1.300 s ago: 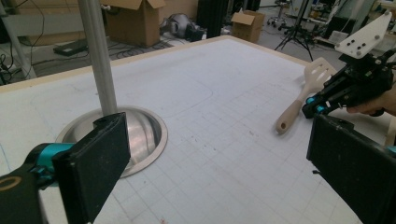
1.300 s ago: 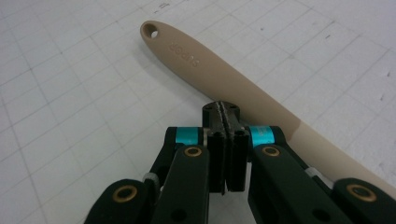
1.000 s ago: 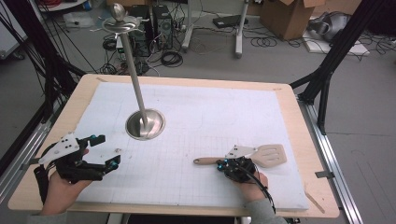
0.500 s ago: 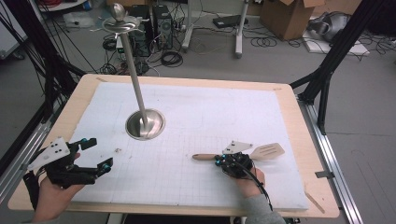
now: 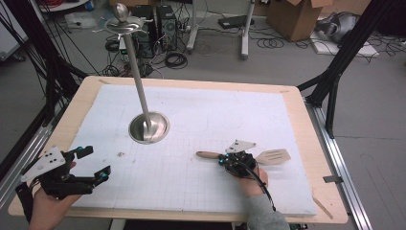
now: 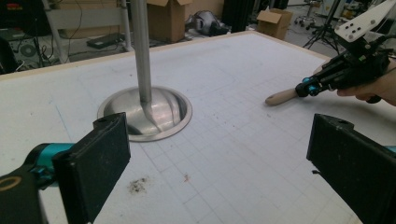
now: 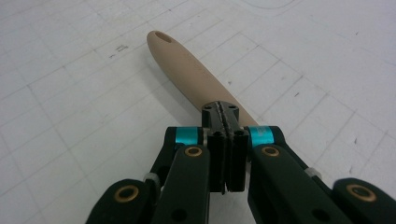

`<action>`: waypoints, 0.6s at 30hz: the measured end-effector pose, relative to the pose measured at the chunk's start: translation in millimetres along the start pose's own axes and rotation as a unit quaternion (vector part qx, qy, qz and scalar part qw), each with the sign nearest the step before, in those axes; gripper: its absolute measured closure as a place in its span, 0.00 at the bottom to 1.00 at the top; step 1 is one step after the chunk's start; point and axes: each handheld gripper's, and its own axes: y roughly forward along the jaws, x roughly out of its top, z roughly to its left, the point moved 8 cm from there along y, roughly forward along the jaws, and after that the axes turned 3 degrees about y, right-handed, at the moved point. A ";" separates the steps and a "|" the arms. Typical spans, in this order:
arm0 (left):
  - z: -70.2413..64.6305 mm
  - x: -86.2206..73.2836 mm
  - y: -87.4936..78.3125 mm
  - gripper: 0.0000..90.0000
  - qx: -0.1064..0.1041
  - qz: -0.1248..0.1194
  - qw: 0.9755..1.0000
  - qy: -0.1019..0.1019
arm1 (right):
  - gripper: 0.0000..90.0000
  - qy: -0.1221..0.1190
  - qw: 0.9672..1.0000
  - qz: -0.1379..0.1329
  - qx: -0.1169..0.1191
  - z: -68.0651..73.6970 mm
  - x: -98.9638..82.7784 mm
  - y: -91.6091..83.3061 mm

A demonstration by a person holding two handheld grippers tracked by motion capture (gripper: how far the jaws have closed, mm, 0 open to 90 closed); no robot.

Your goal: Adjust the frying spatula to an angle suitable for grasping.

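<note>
A wooden spatula point(image 5: 274, 156) lies flat on the white gridded mat, slotted head to the right and rounded handle point(image 7: 184, 58) to the left. My right gripper point(image 5: 223, 159) is over the middle of the handle. In the right gripper view its jaws point(image 7: 223, 114) are shut pad against pad, with nothing between them and the handle running under the tips. My left gripper point(image 5: 95, 163) is held near the front left corner, open wide and empty. In the left gripper view point(image 6: 219, 158) it faces the right gripper point(image 6: 306, 87) and the handle end point(image 6: 280, 97).
A metal stand with a round dished base point(image 5: 148, 127) and a tall leaning pole point(image 5: 139, 81) sits left of the mat's centre. The white mat point(image 5: 230, 110) lies on a wooden tabletop point(image 5: 330, 191). Small dark specks point(image 6: 137, 185) lie near the left gripper.
My left hand has drawn its open gripper a little toward the front left corner. The right gripper stayed shut over the spatula, which shifted only slightly.
</note>
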 end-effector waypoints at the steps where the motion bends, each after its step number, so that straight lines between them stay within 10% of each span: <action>1: -0.1 -0.4 -0.7 0.07 0.001 -0.001 1.000 -0.001 | 1.00 0.000 1.000 -0.001 -0.002 -0.9 0.7 0.9; 18: 3.7 1.5 -24.5 0.07 0.023 -0.017 1.000 -0.007 | 1.00 0.012 0.999 -0.015 -0.036 -14.9 13.9 17.9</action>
